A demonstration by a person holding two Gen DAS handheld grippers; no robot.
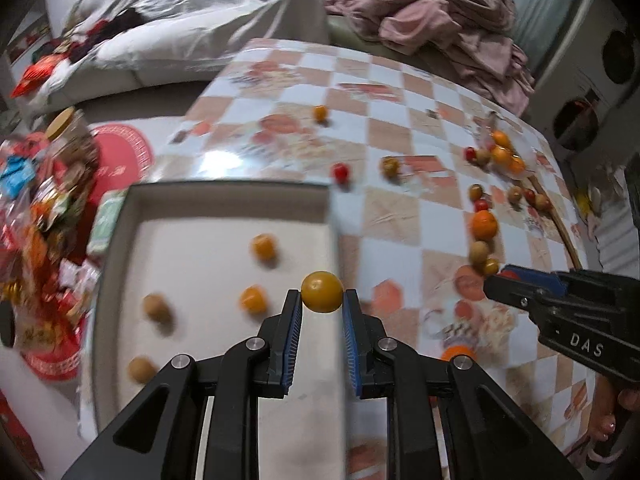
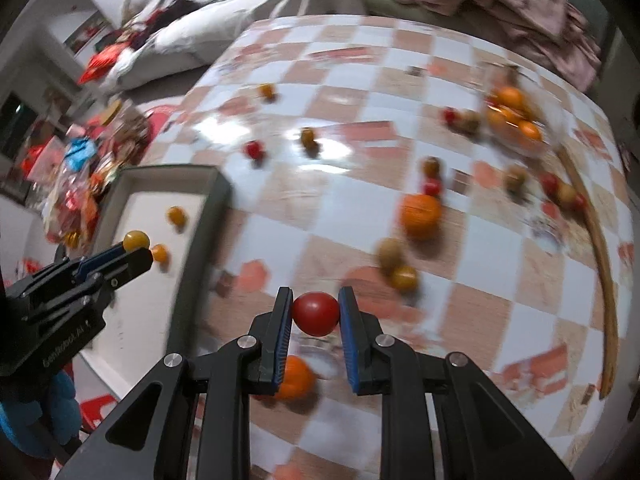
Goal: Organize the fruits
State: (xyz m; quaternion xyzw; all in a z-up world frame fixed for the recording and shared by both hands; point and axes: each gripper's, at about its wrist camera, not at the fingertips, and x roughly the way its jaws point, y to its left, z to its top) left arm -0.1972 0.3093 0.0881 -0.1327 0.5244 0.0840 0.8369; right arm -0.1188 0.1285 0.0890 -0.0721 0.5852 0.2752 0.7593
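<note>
My left gripper point(image 1: 322, 294) is shut on a yellow cherry tomato point(image 1: 322, 291) and holds it above the right part of a shallow white tray point(image 1: 224, 190). The tray holds several small fruits, such as an orange one point(image 1: 264, 246). My right gripper point(image 2: 316, 312) is shut on a red cherry tomato point(image 2: 316, 313) above the checkered table point(image 2: 360, 80). In the right wrist view the left gripper point(image 2: 134, 246) shows over the tray point(image 2: 218, 200) with the yellow tomato point(image 2: 136, 239). The right gripper point(image 1: 500, 280) shows at the right in the left wrist view.
Loose fruits lie scattered on the table: a mandarin point(image 2: 421, 210), red tomatoes point(image 2: 254, 149), brownish fruits point(image 2: 390, 254). A clear bag of oranges point(image 2: 514, 120) sits at the far right. Snack packets and a jar point(image 1: 68, 136) crowd the left side. A curved wooden stick point(image 2: 600, 240) lies at the right.
</note>
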